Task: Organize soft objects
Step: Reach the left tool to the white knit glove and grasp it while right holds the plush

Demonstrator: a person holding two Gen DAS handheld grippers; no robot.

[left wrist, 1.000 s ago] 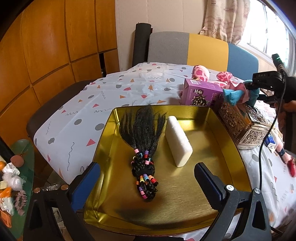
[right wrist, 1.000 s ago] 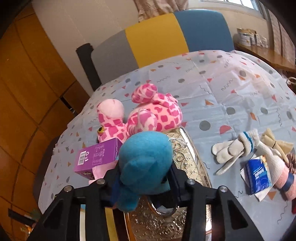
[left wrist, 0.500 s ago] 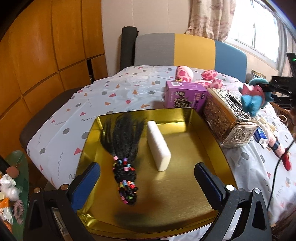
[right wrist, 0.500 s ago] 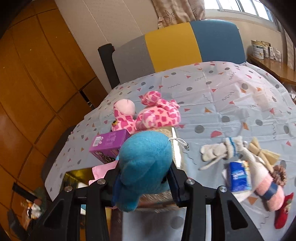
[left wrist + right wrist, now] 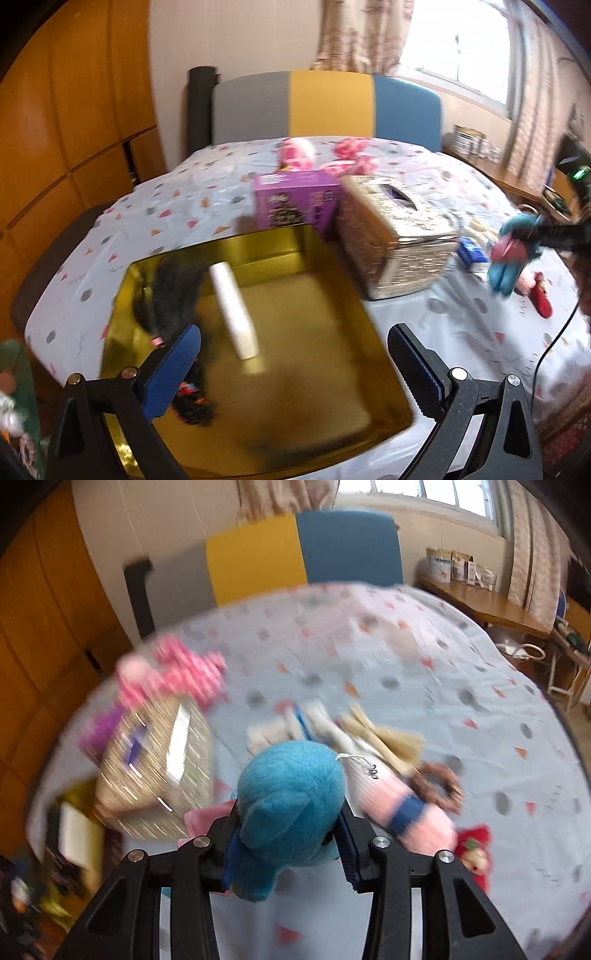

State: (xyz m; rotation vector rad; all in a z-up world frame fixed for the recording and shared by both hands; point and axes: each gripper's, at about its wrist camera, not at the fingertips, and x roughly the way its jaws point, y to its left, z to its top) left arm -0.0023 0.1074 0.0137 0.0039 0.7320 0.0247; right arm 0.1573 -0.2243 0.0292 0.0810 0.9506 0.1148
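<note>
My right gripper (image 5: 288,834) is shut on a blue plush toy (image 5: 290,805) with a pink part, held in the air above the table. The same toy (image 5: 511,254) shows at the right in the left wrist view. My left gripper (image 5: 291,365) is open and empty above the near part of a gold tray (image 5: 332,369). In the tray lie a black braided hairpiece with coloured beads (image 5: 170,291) and a white foam block (image 5: 236,306). A pink spotted plush (image 5: 173,675) lies at the far side of the table.
A purple box (image 5: 295,203) and an ornate gold tissue box (image 5: 391,232) stand behind the tray. A pink and blue sock (image 5: 402,805), a brown scrunchie (image 5: 439,782), a red plush (image 5: 476,853), a tissue pack (image 5: 472,253) and beige items lie at the right. A chair stands behind.
My right gripper has carried the blue plush to the right, away from the tissue box and over the sock area. My left gripper has shifted right and back over the tray.
</note>
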